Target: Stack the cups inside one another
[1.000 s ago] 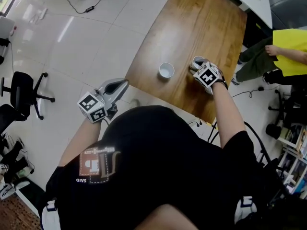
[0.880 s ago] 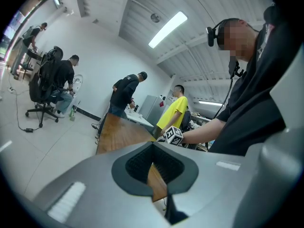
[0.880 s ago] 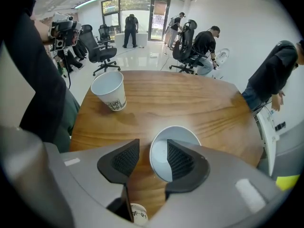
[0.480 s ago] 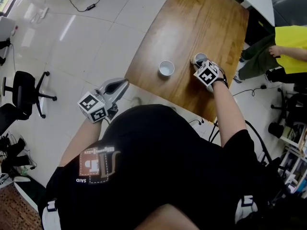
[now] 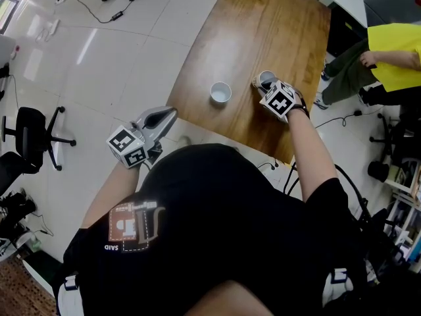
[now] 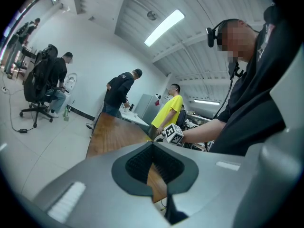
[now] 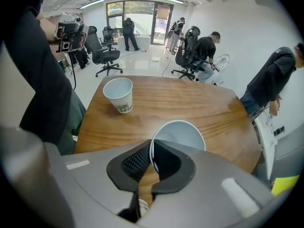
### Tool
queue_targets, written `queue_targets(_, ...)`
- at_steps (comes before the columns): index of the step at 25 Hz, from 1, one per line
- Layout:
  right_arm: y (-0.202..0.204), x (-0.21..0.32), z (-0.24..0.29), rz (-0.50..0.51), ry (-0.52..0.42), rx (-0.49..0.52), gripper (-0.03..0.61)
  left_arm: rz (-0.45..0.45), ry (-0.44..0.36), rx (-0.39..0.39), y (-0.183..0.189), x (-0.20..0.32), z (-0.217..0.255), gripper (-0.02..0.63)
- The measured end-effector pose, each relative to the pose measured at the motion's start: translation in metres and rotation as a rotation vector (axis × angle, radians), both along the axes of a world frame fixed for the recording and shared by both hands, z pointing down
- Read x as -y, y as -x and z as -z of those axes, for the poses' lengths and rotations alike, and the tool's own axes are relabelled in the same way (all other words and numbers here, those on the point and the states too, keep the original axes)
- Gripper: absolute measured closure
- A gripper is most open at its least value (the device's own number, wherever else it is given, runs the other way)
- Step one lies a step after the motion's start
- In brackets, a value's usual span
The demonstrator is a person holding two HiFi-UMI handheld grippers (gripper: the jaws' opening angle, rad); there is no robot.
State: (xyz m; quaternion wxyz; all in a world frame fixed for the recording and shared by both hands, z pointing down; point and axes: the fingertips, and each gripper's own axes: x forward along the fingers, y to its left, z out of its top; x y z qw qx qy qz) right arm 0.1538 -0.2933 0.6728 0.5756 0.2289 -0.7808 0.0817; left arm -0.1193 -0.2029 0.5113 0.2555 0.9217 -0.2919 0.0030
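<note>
Pinching cup point(image 7: 183, 134) by near rim with my right gripper point(image 7: 153, 158): jaws just closed, one inside wall, one outside. Cup mouth up at right side of bench point(image 5: 263, 25); can't tell if lifted. Left of it, apart, second cup point(image 5: 221, 92) upright on bench. My left gripper point(image 6: 153, 163) off bench near my body, jaws pressed together, nothing between.

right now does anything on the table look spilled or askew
Nothing spilled. The free cup stands upright on the table; the right hand-held gripper has just closed on the wall of the other cup.
</note>
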Motion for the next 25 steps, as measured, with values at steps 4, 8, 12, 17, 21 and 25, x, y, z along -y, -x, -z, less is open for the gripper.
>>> queue_targets(4, 0.001, -0.002, -0.003, 0.007, 0.010, -0.003, 0.554, 0.013, 0.011, 0.008, 0.004, -0.003, -0.001, 0.606)
queue_targets(8, 0.001, 0.000, -0.003, 0.014, 0.009, -0.010, 0.554, 0.022, 0.010, 0.011, 0.006, -0.004, -0.002, 0.606)
queue_targets(12, -0.003, 0.002, 0.005, 0.015, 0.000, -0.007, 0.554, 0.021, 0.001, -0.001, 0.006, -0.002, -0.004, 0.606)
queue_targets(17, -0.015, -0.004, 0.038, -0.012, -0.035, 0.009, 0.554, -0.005, -0.010, -0.016, 0.003, 0.001, 0.000, 0.606)
queue_targets(21, -0.035, -0.018, 0.071, -0.039, -0.071, 0.025, 0.554, -0.051, -0.023, -0.033, -0.013, 0.007, 0.004, 0.606)
queue_targets(25, -0.055, -0.036, 0.092, -0.066, -0.093, 0.026, 0.554, -0.111, -0.030, -0.051, -0.038, 0.010, 0.008, 0.606)
